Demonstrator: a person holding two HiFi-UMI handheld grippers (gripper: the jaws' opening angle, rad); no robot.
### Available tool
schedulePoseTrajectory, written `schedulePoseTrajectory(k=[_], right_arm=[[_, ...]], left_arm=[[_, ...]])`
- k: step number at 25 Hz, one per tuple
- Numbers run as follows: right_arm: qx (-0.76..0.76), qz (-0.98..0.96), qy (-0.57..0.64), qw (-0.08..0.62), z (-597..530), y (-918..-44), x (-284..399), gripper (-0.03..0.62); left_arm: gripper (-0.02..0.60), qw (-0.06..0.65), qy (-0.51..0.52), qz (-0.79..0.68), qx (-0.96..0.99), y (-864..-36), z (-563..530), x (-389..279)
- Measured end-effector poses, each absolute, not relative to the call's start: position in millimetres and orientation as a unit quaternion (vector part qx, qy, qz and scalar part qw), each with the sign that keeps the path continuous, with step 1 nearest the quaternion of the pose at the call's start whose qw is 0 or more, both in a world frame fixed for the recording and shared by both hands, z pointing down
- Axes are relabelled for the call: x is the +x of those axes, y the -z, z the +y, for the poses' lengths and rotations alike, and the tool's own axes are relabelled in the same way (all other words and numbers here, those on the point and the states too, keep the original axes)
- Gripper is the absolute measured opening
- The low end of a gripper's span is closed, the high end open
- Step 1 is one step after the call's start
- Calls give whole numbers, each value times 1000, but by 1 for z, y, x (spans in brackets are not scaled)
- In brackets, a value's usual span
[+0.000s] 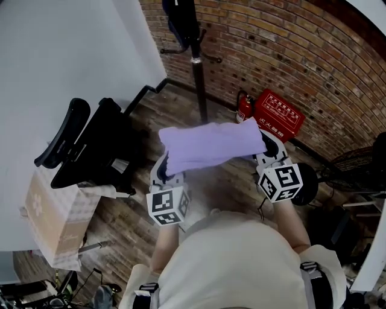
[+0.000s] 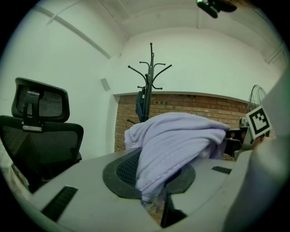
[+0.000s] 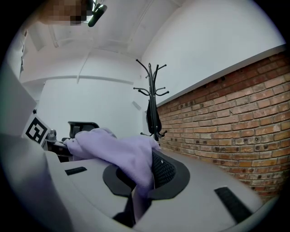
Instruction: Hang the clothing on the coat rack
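Cloth fills the middle of the head view: we see a lavender garment point(image 1: 211, 145) bunched into a thick band and stretched crosswise between the two grippers. Its left end drapes over the left gripper point(image 1: 165, 170) just left of centre. Its right end runs onto the right gripper point(image 1: 270, 152) at centre right.

In the left gripper view the jaws are nearly together and clamped on the fabric. A fold hangs down into the narrow gap between the two dark pads, and the rest of the garment heaps up above them and trails off to the right of the frame. In the right gripper view we find the same grip. The jaws pinch a hanging fold at lower centre, and the cloth rises over the left pad and stretches away to the left.

The coat rack point(image 1: 196, 57) stands at the top centre of the head view, above the garment and well apart from it, before a brick wall point(image 1: 289, 48). A dark item point(image 1: 180, 18) hangs on its upper part. Both gripper views show the rack upright beyond the cloth. A black office chair point(image 1: 90, 145) sits at the left of the head view, and a red box point(image 1: 278, 114) leans at the foot of the wall to the right of the rack.
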State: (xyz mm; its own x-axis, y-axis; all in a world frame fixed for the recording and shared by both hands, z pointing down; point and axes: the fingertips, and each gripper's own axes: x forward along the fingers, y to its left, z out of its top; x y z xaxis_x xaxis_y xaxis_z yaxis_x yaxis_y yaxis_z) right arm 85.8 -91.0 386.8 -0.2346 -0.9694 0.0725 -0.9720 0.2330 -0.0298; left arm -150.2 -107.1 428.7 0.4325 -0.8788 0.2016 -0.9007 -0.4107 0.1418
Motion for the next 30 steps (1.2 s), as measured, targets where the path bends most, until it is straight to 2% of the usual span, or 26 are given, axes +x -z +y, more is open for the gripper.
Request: schedulePoseTrajectory(k=[14, 30], right_arm=[[626, -779, -29, 12, -126, -382, 98, 21], [611, -791, -4, 2, -245, -360, 140, 21]], left_arm=[[64, 107, -59, -524, 843, -425, -142, -139], [64, 100, -58, -535, 837, -412, -252, -97]])
